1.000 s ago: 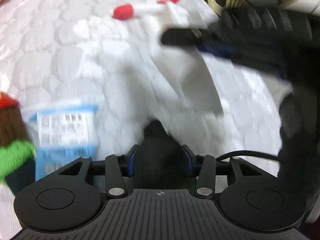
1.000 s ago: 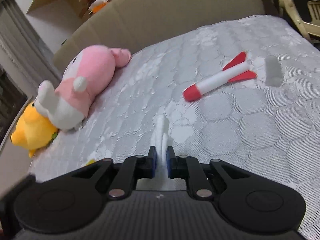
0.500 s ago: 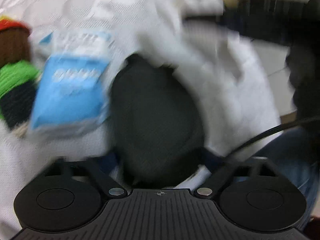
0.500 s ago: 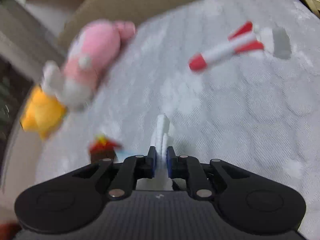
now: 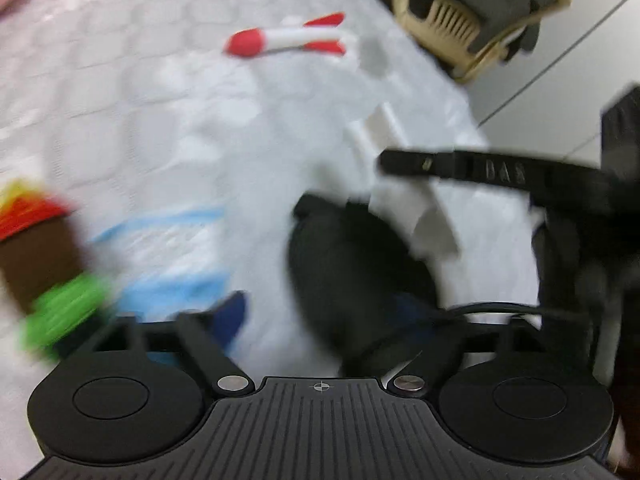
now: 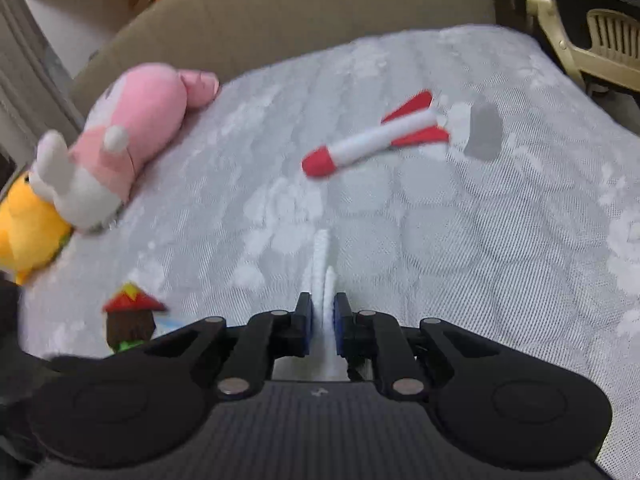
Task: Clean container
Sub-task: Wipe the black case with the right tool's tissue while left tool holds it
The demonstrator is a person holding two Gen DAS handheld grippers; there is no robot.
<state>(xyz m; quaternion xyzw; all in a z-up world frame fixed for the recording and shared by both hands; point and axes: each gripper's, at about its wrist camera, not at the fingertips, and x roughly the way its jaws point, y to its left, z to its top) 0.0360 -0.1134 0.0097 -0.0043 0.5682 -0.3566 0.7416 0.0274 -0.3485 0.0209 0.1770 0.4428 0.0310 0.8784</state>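
In the left wrist view, the left gripper point(image 5: 328, 316) is reaching out over a white quilted mattress cover point(image 5: 152, 128), its blue-padded fingers point(image 5: 230, 312) spread wide apart around a round black container point(image 5: 352, 276). The picture is smeared, so I cannot tell whether either pad is touching the container's wall. A folded white cloth point(image 5: 408, 184) is lying against the container's far right edge, and the black fingers of the right gripper point(image 5: 472, 168) are coming in from the right, pinching that cloth. To the left, a knitted toy with a red-and-yellow top, brown middle and green base point(image 5: 44, 264) is standing near a blurred blue-and-white plastic packet point(image 5: 172, 252). Farther off, a red-and-white foam rocket point(image 5: 286, 40) is lying on the cover, with a small grey cylinder point(image 5: 374, 54) just beside its fins. A beige plastic chair point(image 5: 476, 12) is showing beyond the mattress edge.

In the right wrist view, the right gripper point(image 6: 321, 324) is pressing its blue pads together on the white cloth point(image 6: 321, 264), which is sticking up edge-on between them. The container is hidden here. The knitted toy point(image 6: 130, 320) is standing at lower left. A pink-and-white plush rabbit point(image 6: 120, 140) is lying against a yellow plush toy point(image 6: 24, 232) by a tan headboard point(image 6: 300, 12). The rocket point(image 6: 376, 140) and grey cylinder point(image 6: 484, 130) are lying well ahead on the cover point(image 6: 480, 240).
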